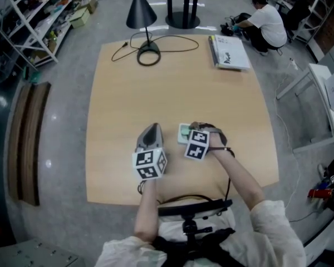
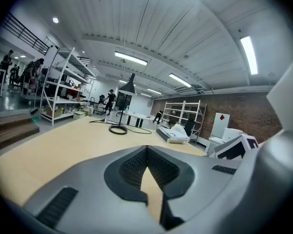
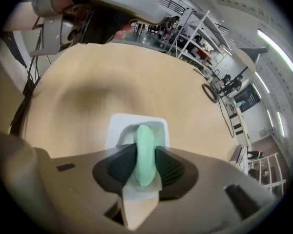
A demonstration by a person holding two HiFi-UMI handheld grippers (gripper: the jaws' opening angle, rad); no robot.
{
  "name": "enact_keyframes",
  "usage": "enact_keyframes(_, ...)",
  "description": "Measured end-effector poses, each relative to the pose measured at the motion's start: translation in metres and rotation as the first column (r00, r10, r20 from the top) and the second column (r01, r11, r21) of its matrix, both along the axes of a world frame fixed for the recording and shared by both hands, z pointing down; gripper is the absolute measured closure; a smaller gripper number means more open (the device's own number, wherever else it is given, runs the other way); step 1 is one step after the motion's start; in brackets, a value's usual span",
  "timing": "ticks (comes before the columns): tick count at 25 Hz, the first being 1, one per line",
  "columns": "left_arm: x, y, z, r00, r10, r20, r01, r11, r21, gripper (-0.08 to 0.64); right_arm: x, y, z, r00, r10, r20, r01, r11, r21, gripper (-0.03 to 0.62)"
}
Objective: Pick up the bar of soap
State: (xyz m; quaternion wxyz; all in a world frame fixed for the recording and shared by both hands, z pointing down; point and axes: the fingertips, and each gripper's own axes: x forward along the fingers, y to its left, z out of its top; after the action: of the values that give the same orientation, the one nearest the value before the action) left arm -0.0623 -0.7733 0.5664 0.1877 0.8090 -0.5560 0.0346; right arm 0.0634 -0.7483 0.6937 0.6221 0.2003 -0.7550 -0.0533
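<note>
In the lower centre of the head view the left gripper (image 1: 151, 130) hangs clenched and empty over the table (image 1: 211, 93), and just right of it the right gripper (image 3: 145, 146) pinches the green bar of soap (image 3: 142, 133) lying in its white dish (image 3: 115, 126), so the rounded, likely slick bar could squirt free or drag the dish up.

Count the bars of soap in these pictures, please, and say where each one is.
1. The green bar of soap stands on edge in the white soap dish on the table, gripped between the jaws of the right hand-held gripper. No other one shows.
</note>
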Motion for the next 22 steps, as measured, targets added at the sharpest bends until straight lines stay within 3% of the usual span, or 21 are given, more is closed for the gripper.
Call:
enact_keyframes(3,0.006,-0.001,0.002,1.000,0.014,0.008,-0.014,1.000,-0.005,0.554,-0.002,-0.005,0.001,0.999,0.007,-0.034,-0.007,1.000,0.013,0.472)
enact_keyframes(14,0.012,0.008,0.007,1.000,0.026,0.011,-0.026,1.000,-0.017,0.554,-0.001,-0.007,0.001,0.999,0.034,-0.011,-0.034,0.999,0.028,0.477)
enact_keyframes(22,0.011,0.014,-0.006,1.000,0.016,0.006,-0.016,1.000,0.006,0.554,0.001,-0.003,-0.003,1.000,-0.010,-0.002,0.010,0.999,0.032,0.476)
